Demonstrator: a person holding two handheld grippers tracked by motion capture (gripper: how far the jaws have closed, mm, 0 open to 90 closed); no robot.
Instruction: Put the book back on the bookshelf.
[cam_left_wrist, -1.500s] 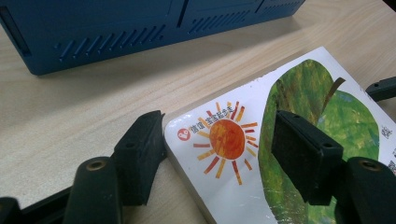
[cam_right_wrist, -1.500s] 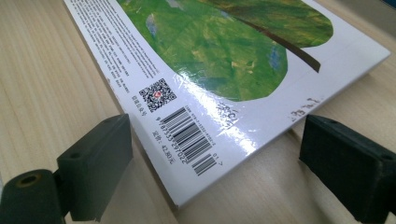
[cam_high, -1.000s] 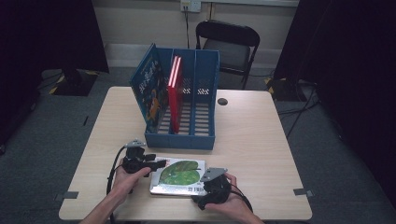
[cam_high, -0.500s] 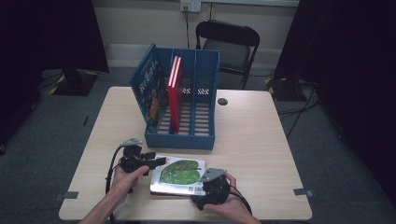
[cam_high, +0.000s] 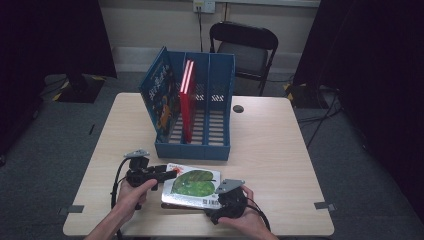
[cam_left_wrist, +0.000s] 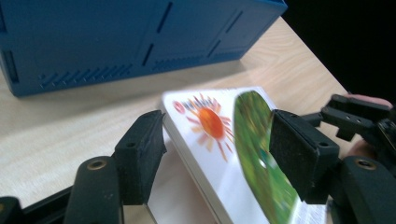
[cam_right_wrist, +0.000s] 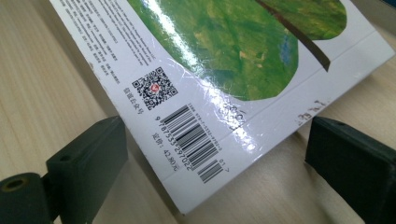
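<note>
I'm looking at the book (cam_high: 192, 187) lying flat at the table's (cam_high: 280, 150) near edge, in front of the blue rack (cam_high: 200, 112). Left gripper (cam_left_wrist: 217, 154) is straddling its corner, right gripper (cam_right_wrist: 215, 163) its barcode corner, both released. Probably light, stiff, glossy-slippery; I'm picking the spine edge.

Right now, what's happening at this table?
A person is working on a white picture book with a green leaf cover lying at the near edge of the table. The left gripper has its jaws open around the book's left edge, and the right gripper has its jaws open around the barcode corner; neither pad presses on it. Behind stands a blue file rack already holding a red book and a blue one.
</note>
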